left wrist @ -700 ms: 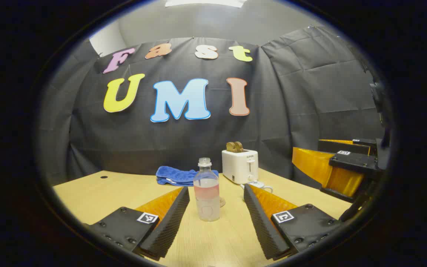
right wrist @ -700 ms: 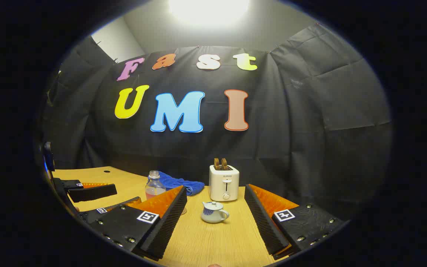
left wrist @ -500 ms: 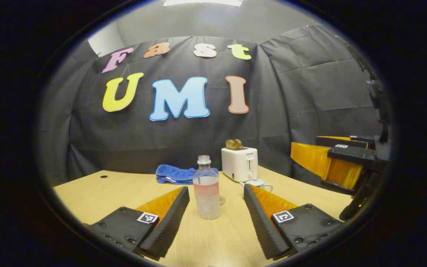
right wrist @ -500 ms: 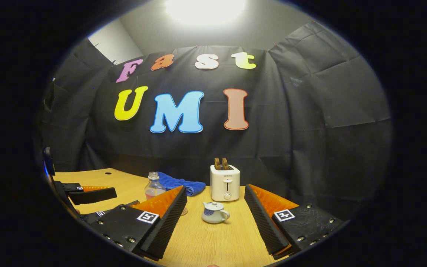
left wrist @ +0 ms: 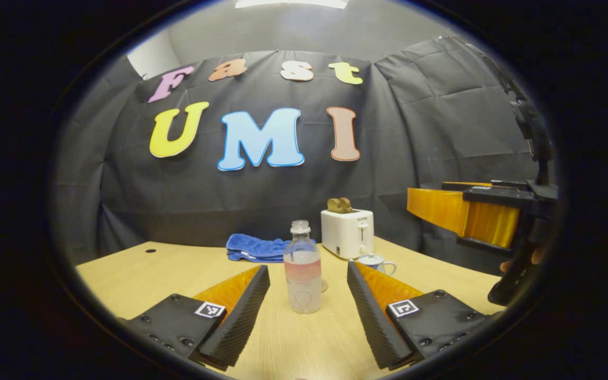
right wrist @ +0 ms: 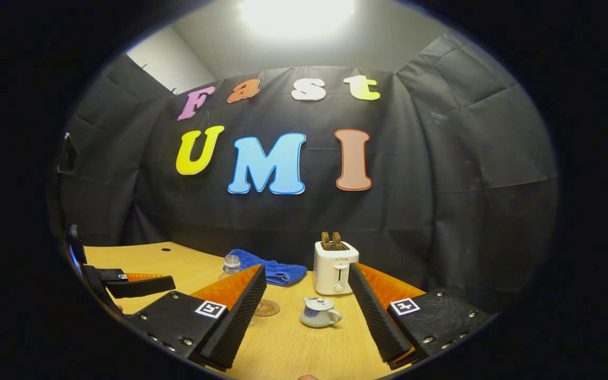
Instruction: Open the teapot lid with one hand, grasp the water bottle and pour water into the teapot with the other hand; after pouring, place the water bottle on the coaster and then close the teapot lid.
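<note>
Fingers of the left gripper (left wrist: 308, 311) stand wide apart, empty, with the water bottle (left wrist: 303, 269) upright just ahead between them. Right gripper (right wrist: 306, 322) gapes wide too, holding nothing; teapot (right wrist: 319, 312) ahead, coaster (right wrist: 267, 307) ahead-left.

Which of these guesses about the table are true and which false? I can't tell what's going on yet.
1. The water bottle stands upright between the left gripper's open fingers. True.
2. The teapot's lid is off. False: the lid sits on the pot.
3. The bottle rests on the coaster. False: the coaster lies bare on the table.
4. Toast sticks out of the toaster. True.
5. The right gripper clamps the teapot. False: its fingers are apart, touching nothing.
6. A blue towel lies behind the bottle. True.
</note>
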